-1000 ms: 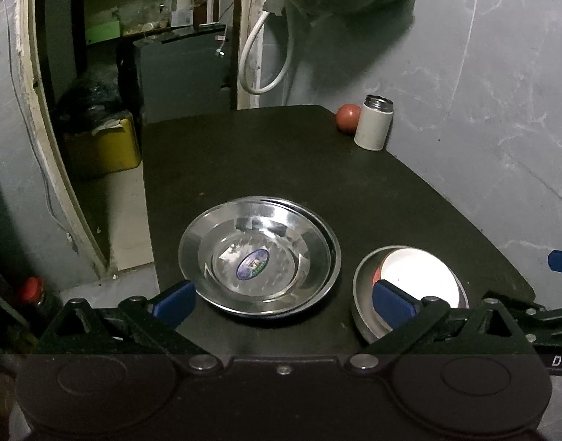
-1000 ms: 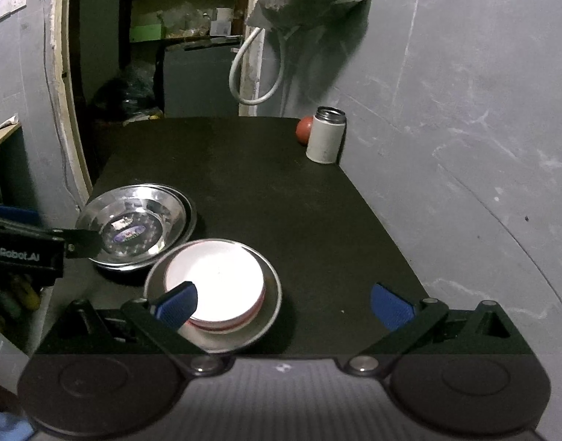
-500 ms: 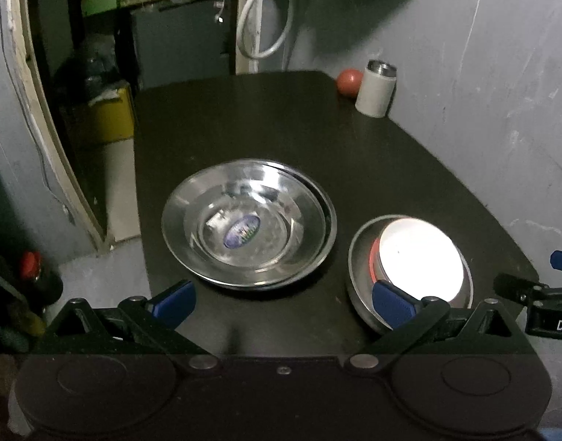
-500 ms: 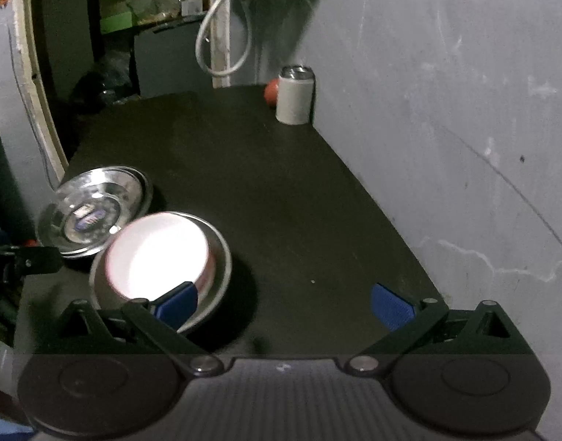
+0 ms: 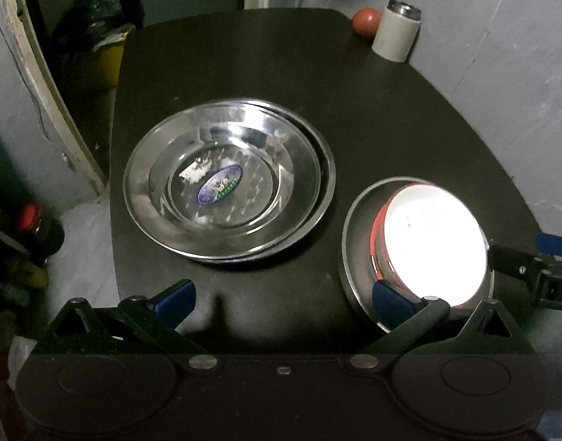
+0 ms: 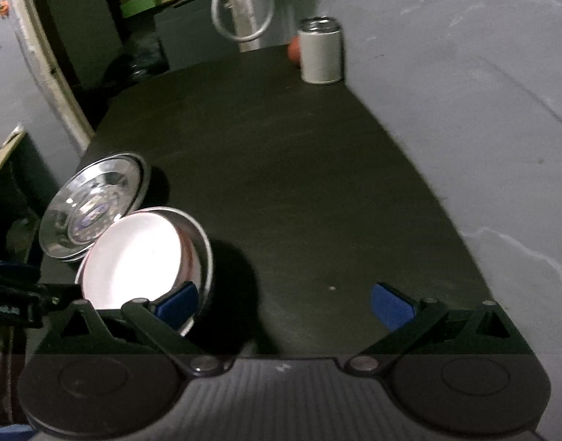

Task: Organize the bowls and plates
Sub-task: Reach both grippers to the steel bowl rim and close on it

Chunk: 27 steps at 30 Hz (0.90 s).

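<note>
Dark table shoved up against a grey marbled wall, dim room, doorway clutter off to the left.

The black tabletop [image 5: 354, 117] is mostly bare: stacked steel plates [image 5: 227, 185] sit near the left edge, and just beside them, near the front edge, a white bowl [image 5: 433, 246] with a red outside sits inside a steel bowl [image 6: 204, 242]. Way at the back there's a white flask [image 6: 320, 51] with a red ball [image 5: 366, 22] tucked next to it, and a hose loop [image 6: 240, 11] hangs on the wall. Left gripper [image 5: 281, 296] hovers spread wide, nothing in it; right gripper [image 6: 284, 301] same, wide and empty, its left finger in front of the bowls.
</note>
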Motion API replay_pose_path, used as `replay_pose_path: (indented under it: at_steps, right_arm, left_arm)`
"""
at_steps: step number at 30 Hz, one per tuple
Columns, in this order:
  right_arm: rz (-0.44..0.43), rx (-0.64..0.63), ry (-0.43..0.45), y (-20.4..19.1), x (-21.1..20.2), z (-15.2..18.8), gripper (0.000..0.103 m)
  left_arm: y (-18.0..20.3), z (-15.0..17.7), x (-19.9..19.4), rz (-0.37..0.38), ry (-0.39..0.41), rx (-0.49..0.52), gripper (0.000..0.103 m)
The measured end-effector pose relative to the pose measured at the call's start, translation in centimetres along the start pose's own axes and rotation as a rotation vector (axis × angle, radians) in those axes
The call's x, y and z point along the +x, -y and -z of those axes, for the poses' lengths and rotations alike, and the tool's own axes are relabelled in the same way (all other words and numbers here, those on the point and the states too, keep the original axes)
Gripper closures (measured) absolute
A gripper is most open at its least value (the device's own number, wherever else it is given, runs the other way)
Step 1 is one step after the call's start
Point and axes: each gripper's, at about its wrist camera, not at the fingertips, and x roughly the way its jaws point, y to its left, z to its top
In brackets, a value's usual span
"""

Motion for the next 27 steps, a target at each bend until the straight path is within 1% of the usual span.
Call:
replay_pose_path:
  at_steps: [4, 7, 10, 11, 13, 15, 17, 19, 21, 22, 23, 24, 25, 27]
  right_arm:
    - [-0.014, -0.023, -0.027, 0.0, 0.9, -0.2, 0.001]
    - [-0.032, -0.02, -0.032, 0.2, 1.3, -0.4, 0.001]
    - [-0.05, -0.018, -0.037, 0.6, 1.7, -0.5, 0.002]
    - [-0.058, -0.017, -0.04, 0.7, 1.8, -0.6, 0.003]
    - [-0.071, -0.013, -0.041, 0.9, 1.9, -0.7, 0.003]
    - [-0.085, -0.013, -0.042, 1.2, 2.0, -0.8, 0.004]
    - [-0.099, -0.021, -0.036, 1.3, 1.9, -0.9, 0.007]
    - [-0.117, -0.035, -0.031, 1.3, 1.9, -1.0, 0.012]
    - [-0.144, -0.044, -0.029, 1.3, 1.8, -1.0, 0.016]
    - [-0.164, -0.047, -0.028, 1.3, 1.7, -1.0, 0.021]
    - [-0.181, -0.051, -0.027, 1.3, 1.7, -1.1, 0.026]
    - [-0.195, -0.058, -0.027, 1.3, 1.6, -1.1, 0.028]
    - [-0.207, -0.066, -0.027, 1.2, 1.6, -1.2, 0.032]
    - [-0.229, -0.081, -0.027, 1.0, 1.5, -1.3, 0.037]
  left_arm:
    - [0.1, 0.1, 0.4, -0.009, -0.018, -0.011, 0.001]
    - [0.2, 0.1, 0.7, -0.013, -0.027, -0.021, 0.003]
    - [0.7, 0.1, 1.0, -0.02, -0.03, -0.013, 0.007]
    - [0.7, 0.0, 1.0, -0.018, -0.03, -0.011, 0.011]
    - [0.8, 0.1, 1.1, -0.013, -0.029, -0.016, 0.014]
    - [0.8, 0.1, 1.2, 0.006, -0.03, -0.033, 0.023]
    - [0.9, 0.1, 1.3, 0.013, -0.03, -0.046, 0.025]
    - [0.9, 0.1, 1.3, 0.02, -0.027, -0.056, 0.032]
    - [1.1, 0.1, 1.2, 0.035, -0.016, -0.063, 0.044]
    - [1.2, 0.0, 1.1, 0.037, -0.009, -0.063, 0.047]
    - [1.4, 0.0, 1.0, 0.04, -0.004, -0.06, 0.053]
    - [1.5, 0.0, 0.9, 0.041, 0.001, -0.058, 0.057]
    - [1.7, -0.1, 0.9, 0.041, 0.004, -0.056, 0.06]
    - [2.0, -0.2, 0.8, 0.044, 0.007, -0.055, 0.069]
